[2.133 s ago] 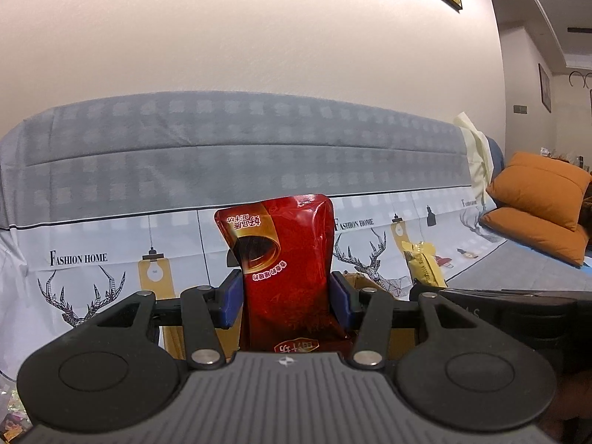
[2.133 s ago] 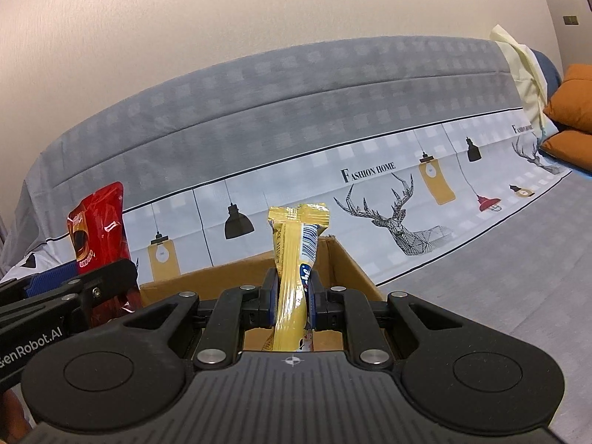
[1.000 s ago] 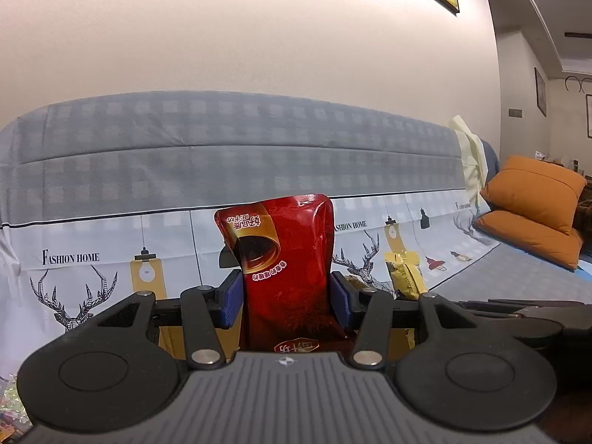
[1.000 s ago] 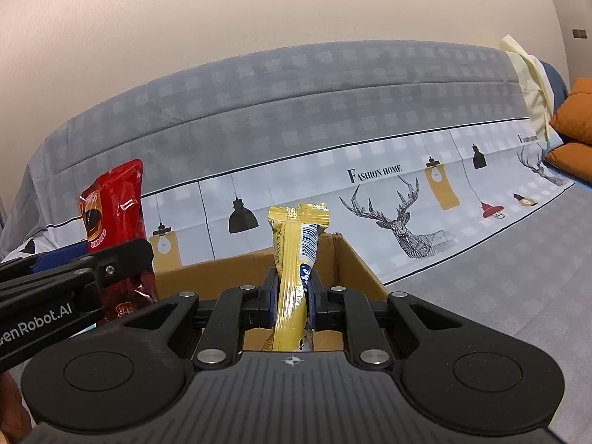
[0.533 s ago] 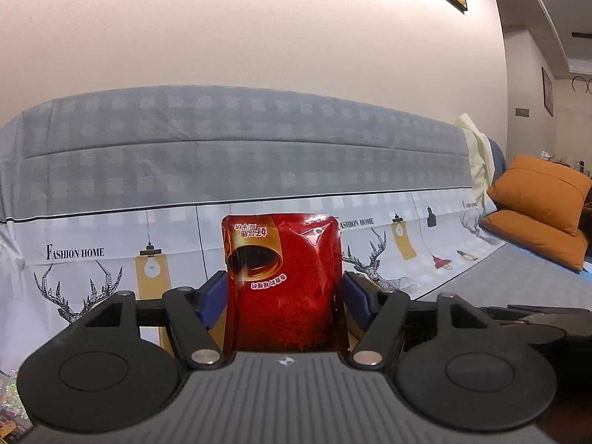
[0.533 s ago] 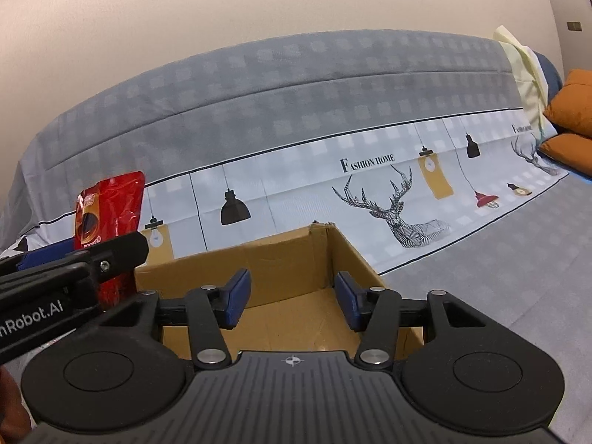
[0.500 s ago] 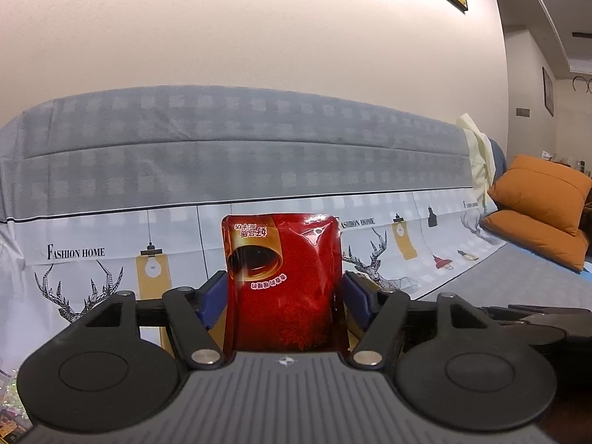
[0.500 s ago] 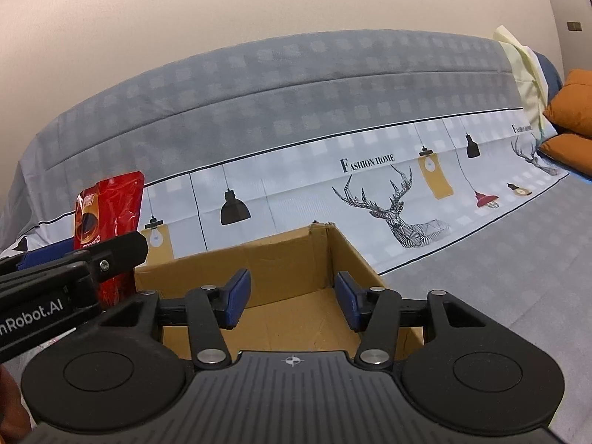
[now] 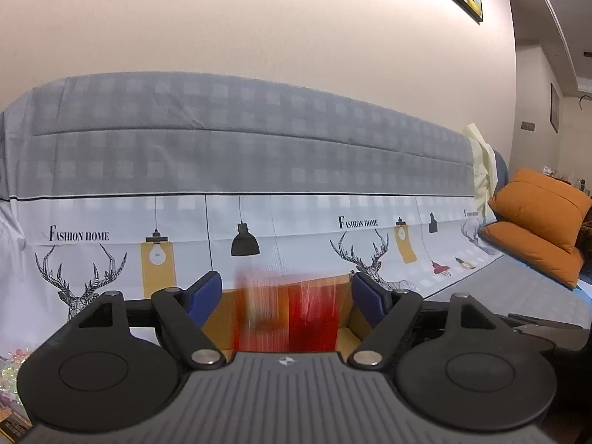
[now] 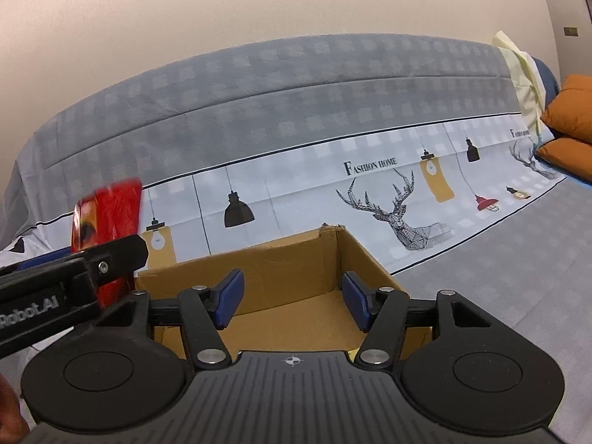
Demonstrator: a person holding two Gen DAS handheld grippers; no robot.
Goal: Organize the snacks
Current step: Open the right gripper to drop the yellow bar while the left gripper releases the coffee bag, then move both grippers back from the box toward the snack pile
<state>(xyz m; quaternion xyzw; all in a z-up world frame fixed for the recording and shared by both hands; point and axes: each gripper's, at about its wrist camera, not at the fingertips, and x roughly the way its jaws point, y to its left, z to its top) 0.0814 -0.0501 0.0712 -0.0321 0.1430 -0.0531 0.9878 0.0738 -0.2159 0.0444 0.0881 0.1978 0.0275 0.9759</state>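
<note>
A red snack pouch [image 9: 288, 314] shows as a vertical blur between the spread fingers of my left gripper [image 9: 286, 292], loose and dropping toward the cardboard box [image 9: 347, 336] below. The right wrist view shows the same pouch [image 10: 107, 229], blurred, beside the left gripper's arm. My right gripper [image 10: 292, 303] is open and empty above the brown cardboard box [image 10: 281, 266]. The yellow snack bar is out of sight.
The box sits on a sofa covered with a grey and white printed sheet [image 10: 333, 118]. Orange cushions [image 9: 540, 236] lie at the right end. Loose snack wrappers [image 9: 11, 370] show at the far left edge of the left wrist view.
My right gripper opened and let the yellow snack bar go into the box. My left gripper then opened, and the red pouch now falls from between its fingers.
</note>
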